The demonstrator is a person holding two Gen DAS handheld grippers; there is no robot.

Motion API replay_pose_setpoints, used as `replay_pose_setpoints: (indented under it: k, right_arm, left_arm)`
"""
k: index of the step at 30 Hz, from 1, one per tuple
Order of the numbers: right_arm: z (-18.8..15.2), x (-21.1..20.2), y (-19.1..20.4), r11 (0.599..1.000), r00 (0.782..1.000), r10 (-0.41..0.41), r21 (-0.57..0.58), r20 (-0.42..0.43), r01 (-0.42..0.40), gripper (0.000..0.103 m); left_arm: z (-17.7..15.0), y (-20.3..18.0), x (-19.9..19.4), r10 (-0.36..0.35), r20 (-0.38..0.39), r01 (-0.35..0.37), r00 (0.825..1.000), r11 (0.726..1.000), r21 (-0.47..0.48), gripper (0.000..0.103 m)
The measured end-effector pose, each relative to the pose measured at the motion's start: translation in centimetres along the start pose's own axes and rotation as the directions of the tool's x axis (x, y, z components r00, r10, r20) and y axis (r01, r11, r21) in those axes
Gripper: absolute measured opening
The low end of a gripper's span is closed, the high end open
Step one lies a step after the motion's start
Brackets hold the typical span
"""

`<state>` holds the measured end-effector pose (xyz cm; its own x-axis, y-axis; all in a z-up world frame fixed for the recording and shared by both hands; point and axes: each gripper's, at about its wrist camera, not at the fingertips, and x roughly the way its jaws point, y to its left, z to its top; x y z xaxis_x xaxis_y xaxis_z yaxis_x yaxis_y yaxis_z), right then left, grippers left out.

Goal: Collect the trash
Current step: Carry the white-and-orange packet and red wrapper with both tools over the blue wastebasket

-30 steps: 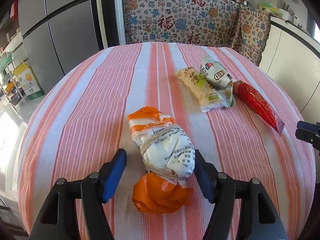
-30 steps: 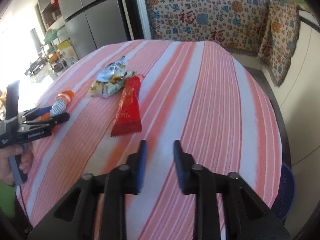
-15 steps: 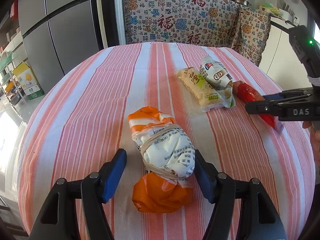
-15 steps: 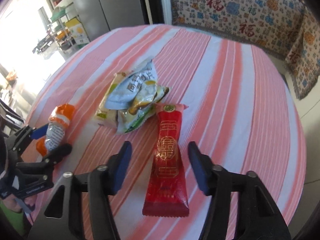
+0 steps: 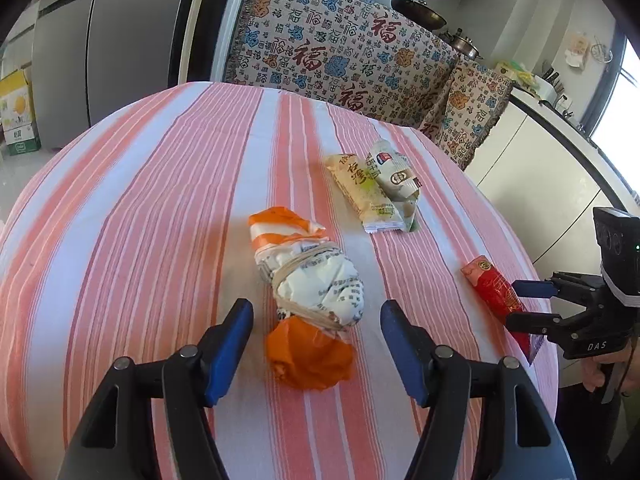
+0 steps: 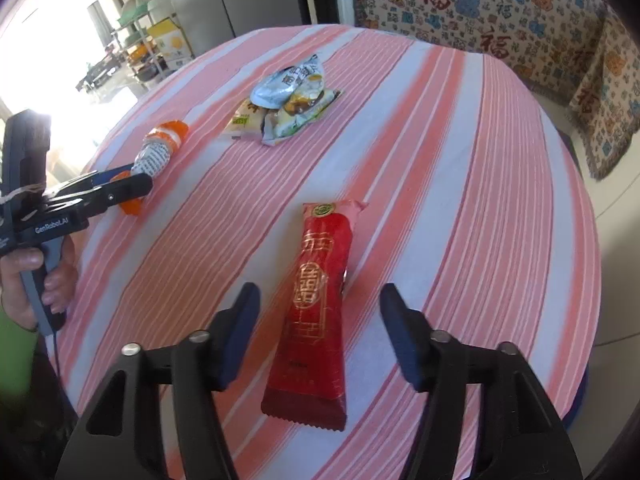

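Both grippers straddled trash, gripping nothing: your right gripper [image 6: 318, 334] had swung over the red wrapper [image 6: 316, 312], jaws opening (unpinched); left gripper [image 5: 316, 346], apart, flanked the bundle [image 5: 310, 292] beside it.

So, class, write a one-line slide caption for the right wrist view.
Right gripper, jaws opening, straddles a red snack wrapper lying flat on the striped tablecloth.
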<state>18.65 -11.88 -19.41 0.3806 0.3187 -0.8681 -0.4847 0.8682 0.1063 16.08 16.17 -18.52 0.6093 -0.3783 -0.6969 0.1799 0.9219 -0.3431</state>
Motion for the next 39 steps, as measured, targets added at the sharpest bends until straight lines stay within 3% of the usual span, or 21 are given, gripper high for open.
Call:
replay_pose_setpoints:
  k: [8, 11, 12, 13, 20, 39]
  right_arm:
    - [2.0, 2.0, 1.5, 1.000, 0.999, -0.017, -0.019, -0.051, 0.016, 0.067]
    - [2.1, 2.4, 1.1, 0.999, 0.997, -0.042, 0.006, -0.058, 0.042, 0.018]
    - [2.0, 1.9, 0.9, 0.999, 0.998, -0.040, 0.019, -0.040, 0.041, 0.015]
    - [1.8, 1.3, 0.9, 0.999, 0.999, -0.035, 0.024, -0.024, 0.036, 0.015]
    - [0.7, -1.7, 0.3, 0.998, 0.999, -0.015, 0.062, 0.044, 0.012, 0.012]
    - [-4.0, -6.5, -4.9, 0.973, 0.991, -0.005, 0.231, 0.135, -0.027, 0.010]
  left_arm:
    - [1.7, -2.0, 1.2, 0.090, -0.055, -0.086, 0.994, 0.994, 0.067, 0.071]
    - [2.2, -2.2, 1.9, 0.160, -0.059, -0.153, 0.985, 0.982, 0.107, 0.069]
    - [2.2, -2.2, 1.8, 0.168, -0.050, -0.162, 0.985, 0.980, 0.116, 0.055]
    - [2.1, -2.2, 1.6, 0.159, -0.048, -0.152, 0.986, 0.981, 0.118, 0.051]
    - [0.6, -3.5, -0.4, 0.117, -0.011, -0.115, 0.993, 0.986, 0.118, 0.050]
    - [-0.8, -17.5, 0.6, -0.060, -0.047, 0.070, 0.997, 0.960, 0.272, 0.050]
